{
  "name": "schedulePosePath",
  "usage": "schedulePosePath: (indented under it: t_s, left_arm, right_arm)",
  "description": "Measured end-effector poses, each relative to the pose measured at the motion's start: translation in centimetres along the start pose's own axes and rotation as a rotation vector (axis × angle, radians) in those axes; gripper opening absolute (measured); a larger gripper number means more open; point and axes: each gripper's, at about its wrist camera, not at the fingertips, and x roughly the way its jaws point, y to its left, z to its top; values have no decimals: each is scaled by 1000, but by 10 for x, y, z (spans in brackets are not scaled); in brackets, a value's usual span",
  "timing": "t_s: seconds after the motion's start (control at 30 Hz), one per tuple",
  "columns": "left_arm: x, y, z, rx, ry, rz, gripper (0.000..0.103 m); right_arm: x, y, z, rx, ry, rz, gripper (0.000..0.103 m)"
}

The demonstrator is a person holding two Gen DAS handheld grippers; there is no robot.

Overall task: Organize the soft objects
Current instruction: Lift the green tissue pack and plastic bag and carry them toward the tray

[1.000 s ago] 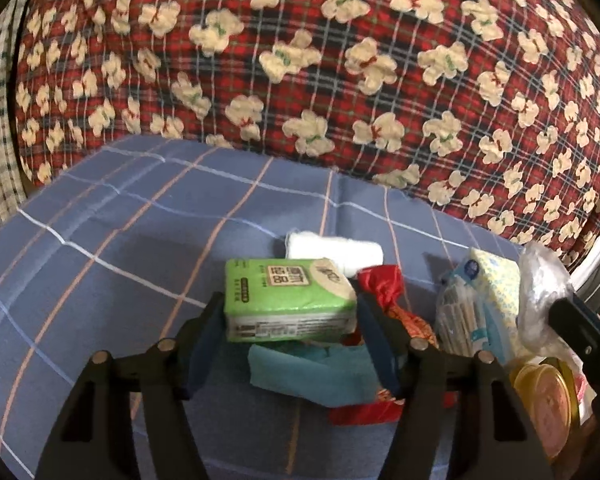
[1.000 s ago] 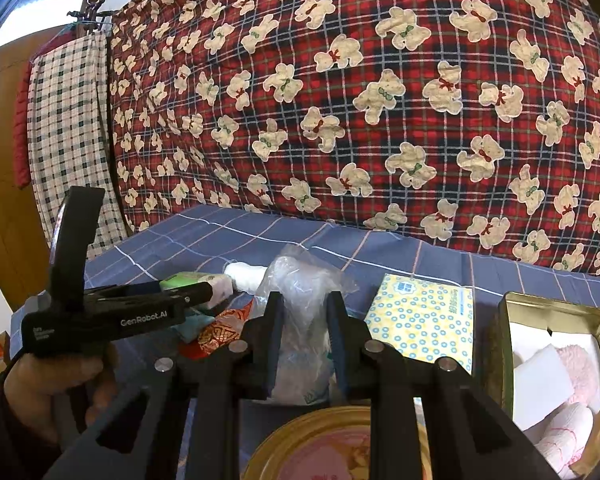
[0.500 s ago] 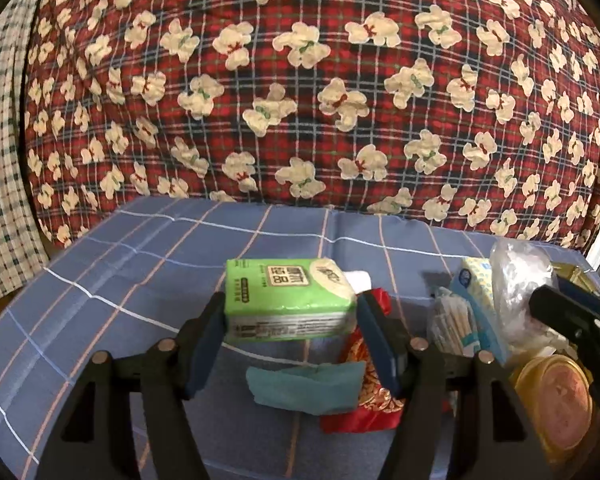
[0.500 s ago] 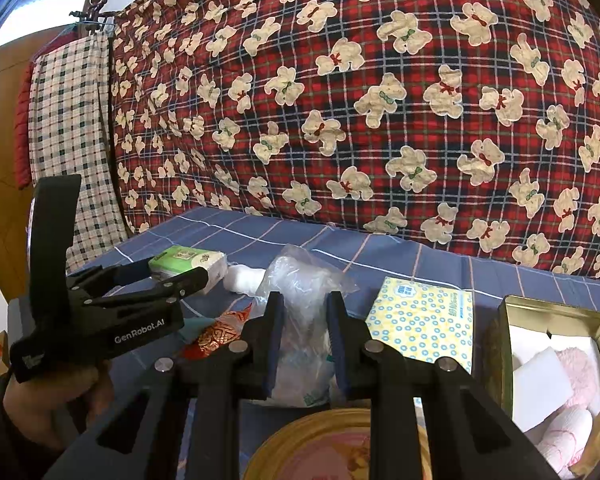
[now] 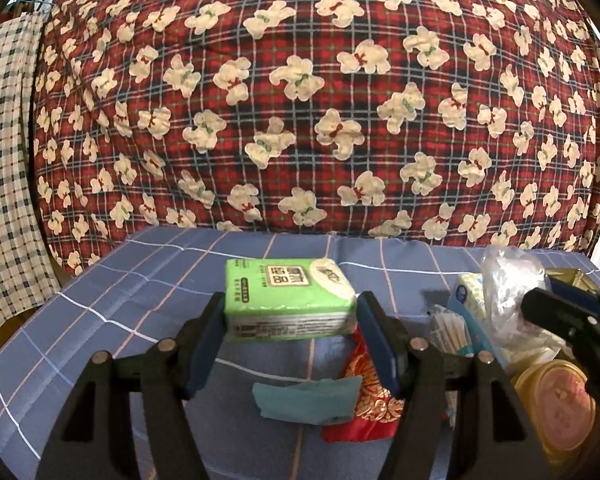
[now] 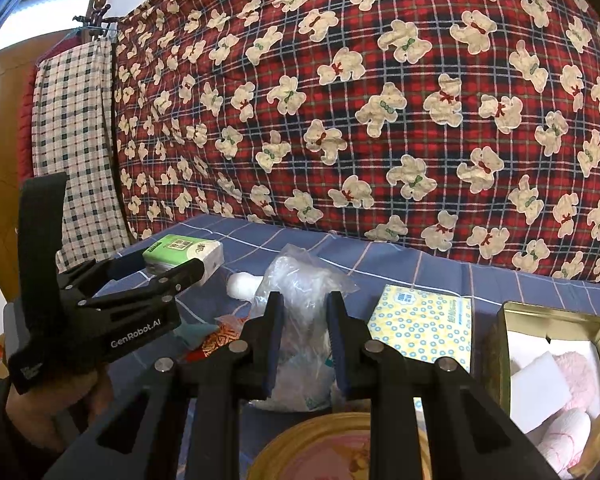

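1. The green plastic-wrapped tissue pack (image 5: 288,300) has been lifted clear of the blue checked bed cover (image 5: 112,304) since the earlier frame, clamped at both ends between the fingers of the left gripper (image 5: 290,332).
2. The right gripper (image 6: 302,344) is held nearly closed, with the crumpled clear plastic bag (image 6: 300,284) seen between its fingers; whether it is pinched cannot be told.
3. The gold rectangular tin (image 6: 556,316) is judged partly filled: white and pink soft pieces are seen inside.
4. Left outside: the teal cloth (image 5: 306,398), red-and-gold pouch (image 5: 364,404), yellow dotted tissue box (image 6: 424,326), white roll (image 6: 242,284).
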Motion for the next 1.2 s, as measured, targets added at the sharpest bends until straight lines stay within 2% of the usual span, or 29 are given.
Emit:
schedulePosePath:
  t_s: [0.67, 0.87, 1.0, 1.2]
  left_arm:
    - [-15, -8, 4, 15, -83, -22, 65]
    - [-23, -11, 12, -19, -96, -72, 65]
    - [-33, -19, 19, -7, -113, -96, 65]
    - [-44, -38, 33, -4, -94, -180, 65]
  right_arm:
    - [-10, 3, 1, -10, -63, -7, 24]
    - [-22, 6, 5, -35, -121, -27, 24]
    - [-32, 2, 11, -18, -155, -32, 24]
    - [-50, -6, 20, -3, -217, -67, 24]
